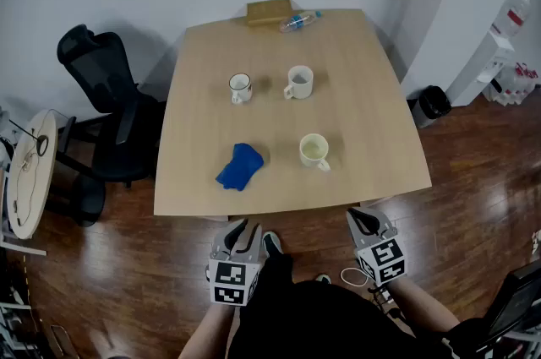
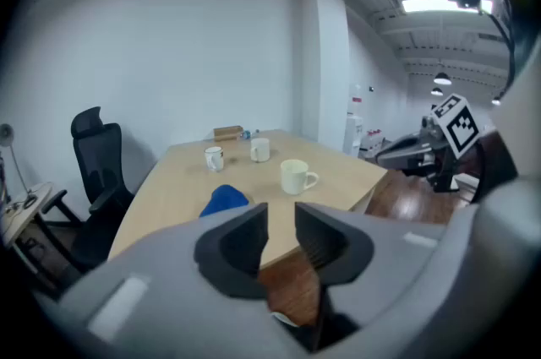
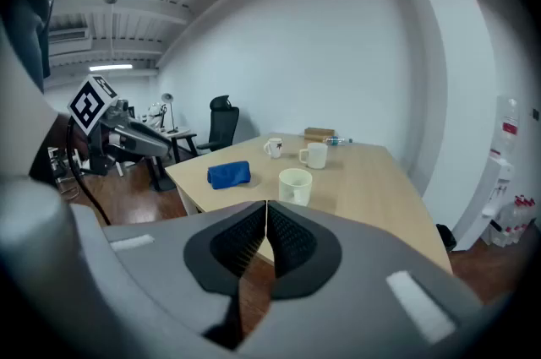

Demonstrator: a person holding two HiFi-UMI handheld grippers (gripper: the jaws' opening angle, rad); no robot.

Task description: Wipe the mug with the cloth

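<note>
Mug (image 1: 314, 150) and blue cloth (image 1: 240, 165) sit untouched on table (image 1: 372, 95) (two more mugs (image 1: 240, 87) (image 1: 299, 82) behind); left gripper (image 1: 240, 227) slightly parted, right gripper (image 1: 361, 218) closed, both empty.

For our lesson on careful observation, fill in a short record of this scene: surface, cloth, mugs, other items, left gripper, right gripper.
surface: wooden table
cloth: blue, crumpled, near the front edge, left of the cream mug
mugs: three, upright; cream mug nearest, white mug and small mug farther back
other items: box and bottle at the far edge; chair at the left
left gripper: short of the table, open, empty
right gripper: short of the table, shut, empty
</note>
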